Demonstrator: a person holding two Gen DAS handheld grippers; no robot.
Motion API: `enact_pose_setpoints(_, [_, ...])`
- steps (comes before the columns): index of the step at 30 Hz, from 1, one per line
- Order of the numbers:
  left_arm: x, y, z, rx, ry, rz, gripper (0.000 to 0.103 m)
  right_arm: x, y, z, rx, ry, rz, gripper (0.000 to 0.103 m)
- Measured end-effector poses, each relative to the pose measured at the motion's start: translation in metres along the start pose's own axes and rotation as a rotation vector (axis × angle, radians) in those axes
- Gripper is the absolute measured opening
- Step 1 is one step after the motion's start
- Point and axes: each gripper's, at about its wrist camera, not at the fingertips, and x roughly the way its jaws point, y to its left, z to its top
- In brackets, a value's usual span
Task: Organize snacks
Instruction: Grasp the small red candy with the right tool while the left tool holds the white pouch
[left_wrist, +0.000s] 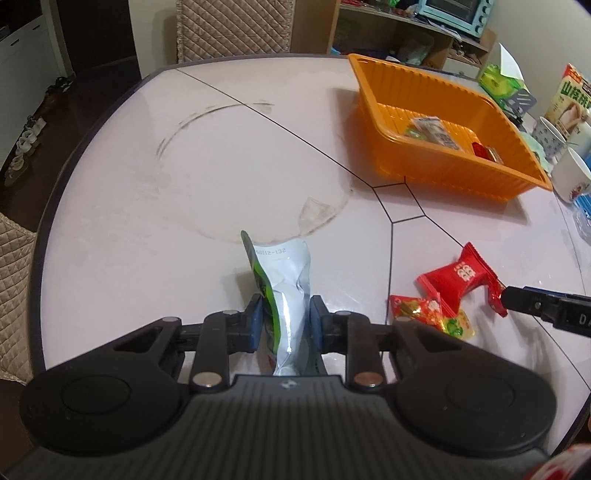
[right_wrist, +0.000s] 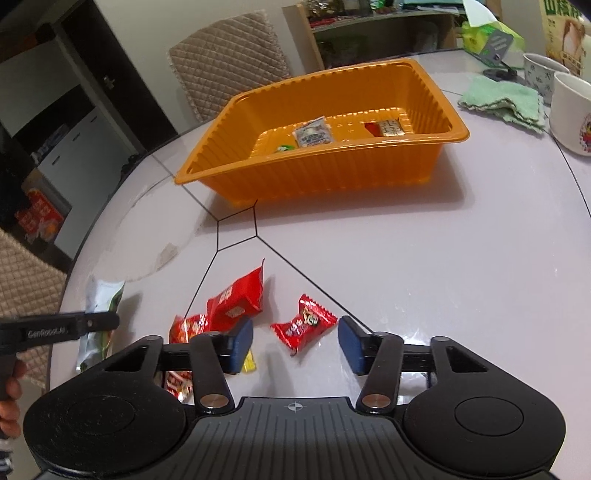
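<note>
My left gripper (left_wrist: 286, 315) is shut on a silver and green pouch (left_wrist: 284, 266), which stands up between the pads just above the table. From the right wrist the same pouch (right_wrist: 103, 295) shows at the left edge. My right gripper (right_wrist: 295, 343) hangs open over a small red candy (right_wrist: 303, 325); the candy lies on the table between the pads, which do not touch it. Beside its left pad lie a larger red pack (right_wrist: 236, 299) and a red and yellow one (right_wrist: 188, 326). The orange basket (right_wrist: 314, 173) stands further back and holds a white sachet (right_wrist: 313, 134) and a red-gold packet (right_wrist: 388, 128).
Two mugs (right_wrist: 569, 110), a green cloth (right_wrist: 506, 101), a tissue box (left_wrist: 498, 83) and a carton (left_wrist: 572, 96) crowd the table's right side. Quilted chairs (right_wrist: 225, 59) stand behind the table. The table's curved edge (left_wrist: 48, 221) runs close on the left.
</note>
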Motion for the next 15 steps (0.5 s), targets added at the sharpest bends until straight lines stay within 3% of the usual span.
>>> enact_pose_setpoints(6, [0.001, 0.002, 0.000, -0.003, 0.007, 0.003, 0.023, 0.011, -0.003, 0.007, 0.042, 0.022, -0.036, 0.035])
enact_pose_setpoints(15, [0.003, 0.000, -0.002, -0.002, 0.012, -0.004, 0.023, 0.018, 0.008, 0.000, -0.079, 0.052, -0.049, 0.026])
